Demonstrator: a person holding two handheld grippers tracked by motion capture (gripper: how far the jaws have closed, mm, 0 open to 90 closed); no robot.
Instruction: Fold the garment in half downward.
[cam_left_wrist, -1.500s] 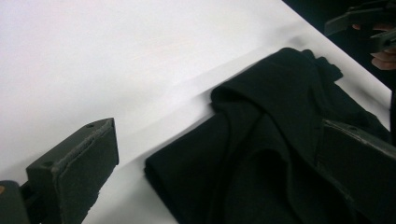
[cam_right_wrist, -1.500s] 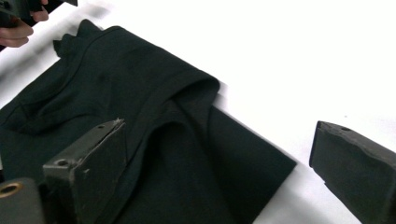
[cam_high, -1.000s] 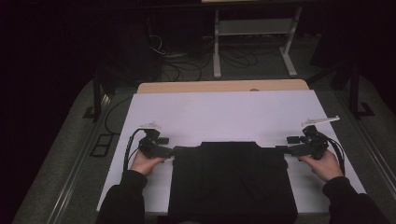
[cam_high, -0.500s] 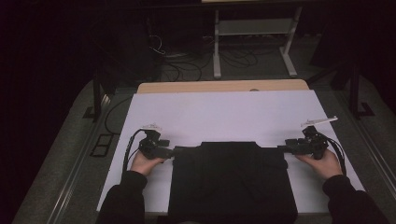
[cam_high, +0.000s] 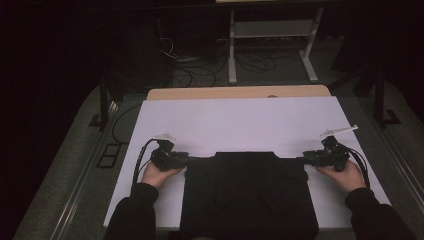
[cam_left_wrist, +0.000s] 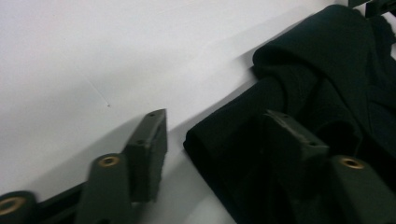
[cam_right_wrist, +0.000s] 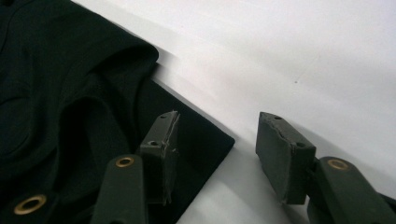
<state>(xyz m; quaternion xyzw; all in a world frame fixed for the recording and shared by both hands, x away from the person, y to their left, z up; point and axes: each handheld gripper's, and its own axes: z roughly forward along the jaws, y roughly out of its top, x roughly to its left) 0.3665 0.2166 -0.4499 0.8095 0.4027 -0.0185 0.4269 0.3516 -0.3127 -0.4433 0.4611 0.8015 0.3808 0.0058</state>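
Observation:
A black garment (cam_high: 250, 195) lies folded on the white sheet (cam_high: 240, 120) at the near edge. My left gripper (cam_high: 186, 159) lies level at its upper left corner. In the left gripper view that cloth corner (cam_left_wrist: 219, 135) sits between the jaws of the left gripper (cam_left_wrist: 217, 121), which have just been closing; a gap still shows beside the left pad (cam_left_wrist: 152, 140). My right gripper (cam_high: 306, 160) is at the upper right corner. Its jaws have also been closing: the right gripper (cam_right_wrist: 219, 119) straddles the cloth corner (cam_right_wrist: 205, 135), with one pad (cam_right_wrist: 280, 149) apart from it over bare sheet.
The white sheet covers a wooden table whose far edge (cam_high: 240, 92) shows bare. Beyond it stand a white-legged frame (cam_high: 272, 30) and loose cables (cam_high: 190, 70) on the dark floor. A cable (cam_high: 140, 160) trails from the left gripper.
The right gripper has edged slightly inward toward the garment's corner. The left hand has stayed where it was, and the garment has not shifted.

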